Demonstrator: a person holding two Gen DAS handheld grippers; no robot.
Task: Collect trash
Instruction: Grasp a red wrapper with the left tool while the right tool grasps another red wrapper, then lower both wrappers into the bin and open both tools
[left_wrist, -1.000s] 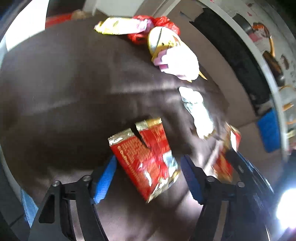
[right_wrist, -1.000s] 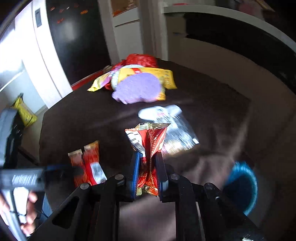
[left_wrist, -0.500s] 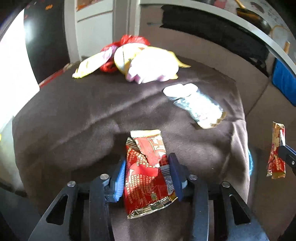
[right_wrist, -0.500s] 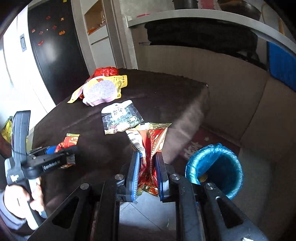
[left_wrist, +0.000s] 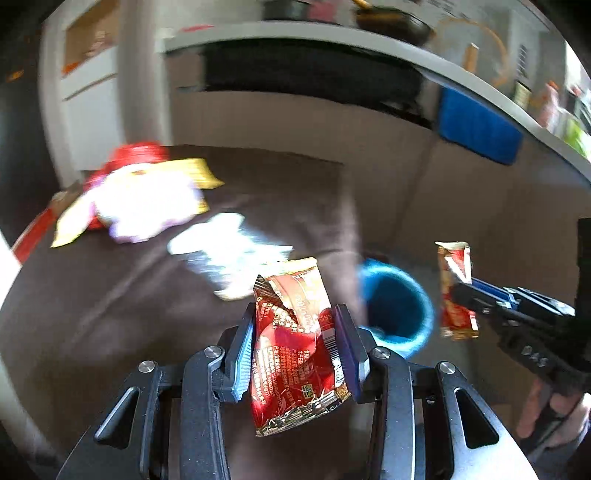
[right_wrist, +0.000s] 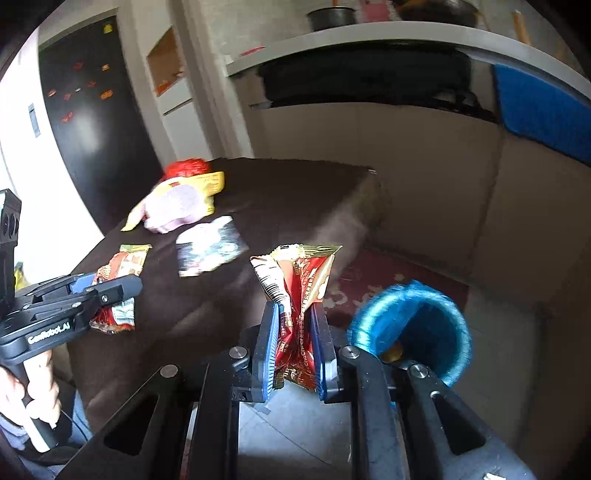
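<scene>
In the left wrist view, a red wrapper (left_wrist: 295, 343) is clamped between the left tongs (left_wrist: 297, 354), raised over the brown bench (left_wrist: 110, 295); a blue bin (left_wrist: 397, 314) is seen just beyond; in the right wrist view, a second red wrapper (right_wrist: 299, 295) is gripped by the right tongs (right_wrist: 293, 347), beside the blue bin (right_wrist: 410, 325) on the floor; more wrappers (right_wrist: 181, 206) are left on the bench (right_wrist: 288, 195)

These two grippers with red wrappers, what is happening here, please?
A person is collecting trash with a gripper in each hand. The left gripper is shut on a red wrapper, and the right gripper is shut on another red wrapper. Both are held off the table, near a blue bin on the floor; nothing is dropped in yet. A silver packet and a pile of wrappers lie on the table.
</scene>
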